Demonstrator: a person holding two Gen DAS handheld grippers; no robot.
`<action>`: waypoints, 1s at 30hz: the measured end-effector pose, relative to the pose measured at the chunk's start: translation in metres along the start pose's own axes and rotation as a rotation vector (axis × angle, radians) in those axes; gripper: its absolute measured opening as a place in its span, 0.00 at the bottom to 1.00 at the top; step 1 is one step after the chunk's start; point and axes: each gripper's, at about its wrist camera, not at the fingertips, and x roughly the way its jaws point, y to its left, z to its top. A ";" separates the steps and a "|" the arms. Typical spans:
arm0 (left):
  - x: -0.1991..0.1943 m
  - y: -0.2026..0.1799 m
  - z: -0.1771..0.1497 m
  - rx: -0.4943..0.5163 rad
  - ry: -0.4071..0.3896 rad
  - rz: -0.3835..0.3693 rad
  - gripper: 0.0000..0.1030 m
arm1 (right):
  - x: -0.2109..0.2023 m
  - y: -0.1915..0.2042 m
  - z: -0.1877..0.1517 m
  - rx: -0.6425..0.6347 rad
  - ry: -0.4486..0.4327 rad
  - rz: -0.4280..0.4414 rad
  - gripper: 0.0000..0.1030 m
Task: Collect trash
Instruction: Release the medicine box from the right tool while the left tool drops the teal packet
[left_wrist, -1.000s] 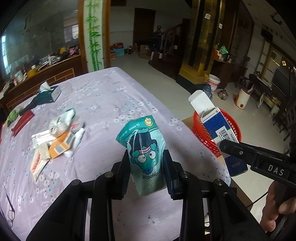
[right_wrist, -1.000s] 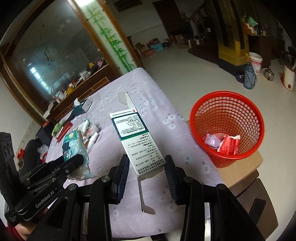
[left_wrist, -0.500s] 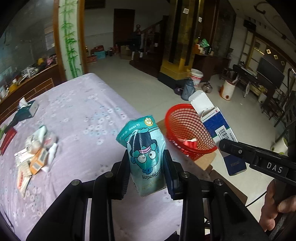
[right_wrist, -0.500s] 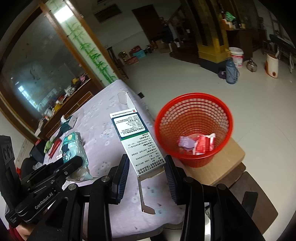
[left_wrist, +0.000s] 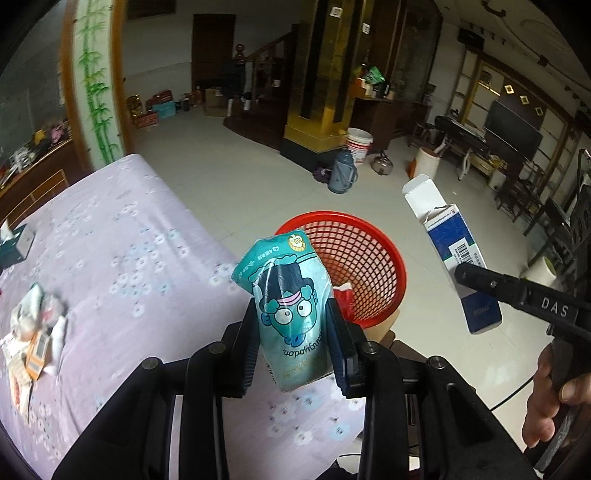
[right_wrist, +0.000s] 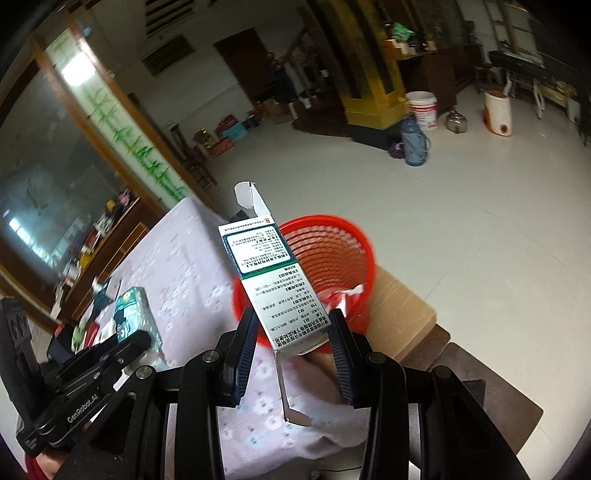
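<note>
A lilac flowered tablecloth (left_wrist: 140, 258) fills the frame's left; at centre, a red mesh plastic basket (left_wrist: 369, 254) holds red-and-white wrappers (right_wrist: 341, 295). The left gripper (left_wrist: 293, 345) clamps a teal cartoon-printed pouch (left_wrist: 288, 306). The right gripper (right_wrist: 291, 343) clamps an open white-and-green cardboard box (right_wrist: 273, 284) before the basket.

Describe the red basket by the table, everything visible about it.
The red basket is a round, open-topped bin of what looks like plastic mesh, with a solid rim and walls narrowing downward. It stands upright on a tan board beside the corner of the purple-clothed table. Inside lie a few red and white wrappers. Nothing grips it: the teal packet in the left gripper and the white carton in the right gripper hang in front of it.
</note>
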 end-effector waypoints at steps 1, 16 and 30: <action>0.003 -0.002 0.003 0.002 0.004 -0.008 0.31 | 0.001 -0.006 0.004 0.018 0.002 -0.001 0.41; 0.082 -0.019 0.048 -0.033 0.098 -0.086 0.36 | 0.065 -0.015 0.057 0.014 0.055 -0.006 0.44; 0.063 0.004 0.046 -0.090 0.059 -0.065 0.63 | 0.078 0.003 0.057 -0.040 0.080 0.013 0.49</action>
